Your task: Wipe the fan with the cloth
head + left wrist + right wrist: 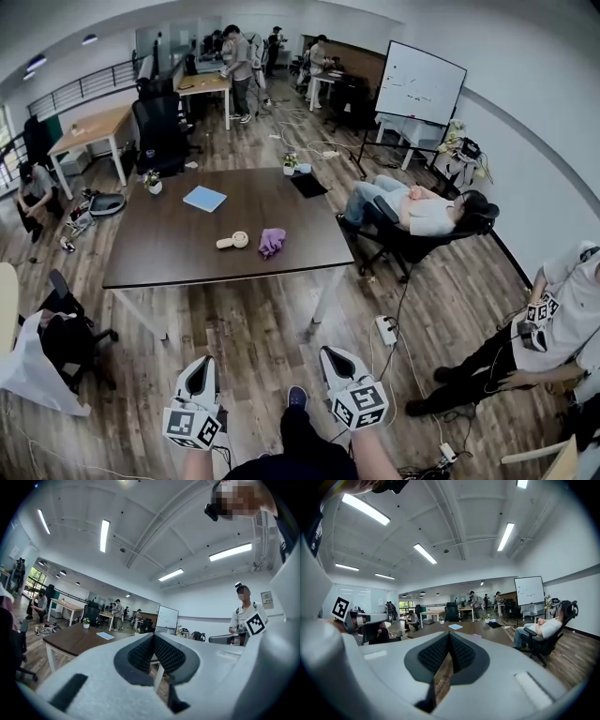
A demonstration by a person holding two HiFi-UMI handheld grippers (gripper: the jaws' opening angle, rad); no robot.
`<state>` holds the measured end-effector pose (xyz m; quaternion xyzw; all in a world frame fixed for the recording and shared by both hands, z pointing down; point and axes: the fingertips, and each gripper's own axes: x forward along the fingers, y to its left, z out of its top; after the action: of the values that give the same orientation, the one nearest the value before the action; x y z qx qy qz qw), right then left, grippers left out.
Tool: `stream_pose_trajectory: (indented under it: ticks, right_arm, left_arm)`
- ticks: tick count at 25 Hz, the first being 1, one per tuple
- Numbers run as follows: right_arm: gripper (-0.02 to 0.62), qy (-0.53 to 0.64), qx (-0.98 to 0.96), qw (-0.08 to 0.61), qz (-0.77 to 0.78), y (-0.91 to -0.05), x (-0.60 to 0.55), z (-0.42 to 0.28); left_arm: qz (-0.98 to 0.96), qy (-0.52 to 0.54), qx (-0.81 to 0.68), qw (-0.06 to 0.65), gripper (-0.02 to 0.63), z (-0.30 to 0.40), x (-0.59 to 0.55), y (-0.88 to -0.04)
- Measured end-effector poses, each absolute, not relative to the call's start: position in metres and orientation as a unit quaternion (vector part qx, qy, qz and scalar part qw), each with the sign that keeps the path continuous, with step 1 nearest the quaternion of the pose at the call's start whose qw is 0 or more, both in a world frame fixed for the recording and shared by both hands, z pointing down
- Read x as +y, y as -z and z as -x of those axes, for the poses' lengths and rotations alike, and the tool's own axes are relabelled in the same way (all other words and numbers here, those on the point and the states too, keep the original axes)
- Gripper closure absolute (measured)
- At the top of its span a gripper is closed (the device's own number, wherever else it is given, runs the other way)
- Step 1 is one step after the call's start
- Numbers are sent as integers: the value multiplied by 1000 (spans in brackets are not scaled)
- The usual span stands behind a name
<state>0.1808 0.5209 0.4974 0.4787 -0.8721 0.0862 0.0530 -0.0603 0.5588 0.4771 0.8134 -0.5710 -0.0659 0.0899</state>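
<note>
A small cream hand fan point(232, 242) lies near the front edge of the dark brown table point(178, 253), and a crumpled purple cloth point(272, 242) sits just to its right. Both grippers are well short of the table, over the wooden floor at the bottom of the head view. My left gripper point(199, 365) is shut with nothing between its pads point(140, 652). My right gripper point(334, 357) is also shut and empty, its pads point(461, 651) pressed together. In the right gripper view the cloth point(476, 635) shows as a small purple spot on the table.
A blue notebook point(204, 198), two small potted plants point(152, 181) and a black pad point(308, 185) lie on the table. A person reclines in a chair point(412, 220) at its right end. Another person point(553, 328) stands at my right. A power strip point(385, 330) and cables cross the floor.
</note>
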Motion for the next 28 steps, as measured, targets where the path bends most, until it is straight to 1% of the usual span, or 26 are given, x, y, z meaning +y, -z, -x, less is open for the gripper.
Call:
stream_pose_trajectory:
  ticks: [9, 16, 28]
  right_arm:
    - [586, -90, -874, 48, -476, -495, 451, -186]
    - [586, -98, -877, 60, -467, -493, 386, -195]
    - [586, -119, -886, 58, -444, -501, 273, -200]
  left_arm:
    - [-815, 55, -570, 89, 611, 53, 489, -479]
    - [-795, 52, -597, 95, 611, 54, 432, -476]
    - [-776, 41, -621, 97, 611, 41, 333, -475]
